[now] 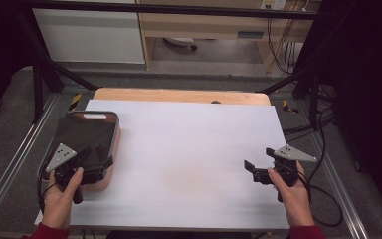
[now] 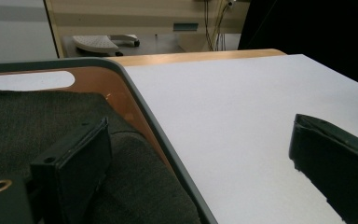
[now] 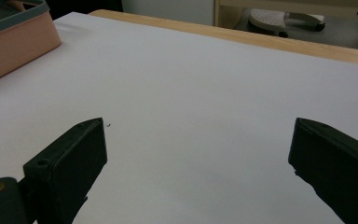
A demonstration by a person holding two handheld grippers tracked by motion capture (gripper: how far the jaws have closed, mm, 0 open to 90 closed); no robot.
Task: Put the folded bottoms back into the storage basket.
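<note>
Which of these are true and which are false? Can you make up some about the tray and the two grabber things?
1. The left gripper is over the tray. True.
2. The tray sits on the right side of the table. False: it sits at the left edge of the white table top.
3. The right gripper is holding a dark cloth. False: its jaws are open with nothing between them, above bare white surface.
4. A dark cloth lies inside the tray. True.
5. Both grippers are shut. False: both stand wide open.
</note>
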